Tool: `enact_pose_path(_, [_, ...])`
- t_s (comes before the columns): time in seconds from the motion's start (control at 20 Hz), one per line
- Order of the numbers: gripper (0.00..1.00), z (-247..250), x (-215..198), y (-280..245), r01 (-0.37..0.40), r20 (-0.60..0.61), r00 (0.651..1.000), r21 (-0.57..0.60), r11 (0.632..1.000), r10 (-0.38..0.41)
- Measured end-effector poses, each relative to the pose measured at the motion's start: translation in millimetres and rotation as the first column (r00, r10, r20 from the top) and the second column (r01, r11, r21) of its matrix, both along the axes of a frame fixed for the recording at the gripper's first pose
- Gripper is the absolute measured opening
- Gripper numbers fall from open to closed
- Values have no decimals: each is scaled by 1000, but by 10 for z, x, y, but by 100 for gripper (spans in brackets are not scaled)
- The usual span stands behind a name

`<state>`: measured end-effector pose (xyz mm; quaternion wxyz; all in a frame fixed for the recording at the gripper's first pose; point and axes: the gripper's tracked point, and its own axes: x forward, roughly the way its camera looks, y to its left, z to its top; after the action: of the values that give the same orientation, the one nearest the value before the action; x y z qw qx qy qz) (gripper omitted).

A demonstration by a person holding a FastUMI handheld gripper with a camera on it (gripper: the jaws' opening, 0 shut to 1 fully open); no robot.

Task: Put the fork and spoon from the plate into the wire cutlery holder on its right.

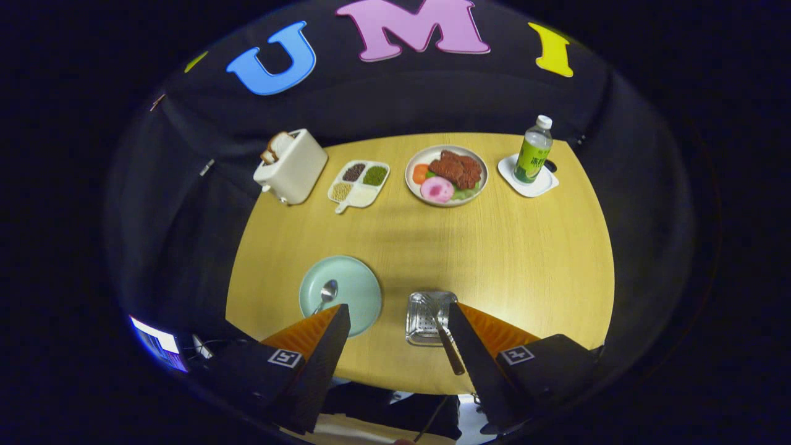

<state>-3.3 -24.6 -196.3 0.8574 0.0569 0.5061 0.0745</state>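
tool [398, 315] spread wide above table, spoon [325, 295] on plate [358, 287], fork [450, 349] seemingly in holder [426, 309]

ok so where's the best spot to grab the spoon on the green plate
Grip the spoon by its thin handle, coming from above with the open gripper straddling it. The bowl lies flat mid-plate; the handle runs toward the left finger, which hides its end, so take the visible stretch near the rim.

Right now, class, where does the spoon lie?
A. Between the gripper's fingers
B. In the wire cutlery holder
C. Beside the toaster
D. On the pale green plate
D: the spoon rests on the pale green plate, left of the wire cutlery holder; the gripper is open, holding nothing.
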Motion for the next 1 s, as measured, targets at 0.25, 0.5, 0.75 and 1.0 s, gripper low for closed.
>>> enact_pose_path(0.25, [99, 57, 0, 246, 109, 197, 975, -12, 994, -105])
enact_pose_path(0.5, [99, -336, -121, 817, 172, 199, 964, 35, 984, -176])
enact_pose_path(0.75, [99, -909, -337, 1396, 95, 90, 991, 19, 995, -97])
enact_pose_path(1.0, [99, -1505, -509, 1797, 55, -88, 995, 15, 998, -54])
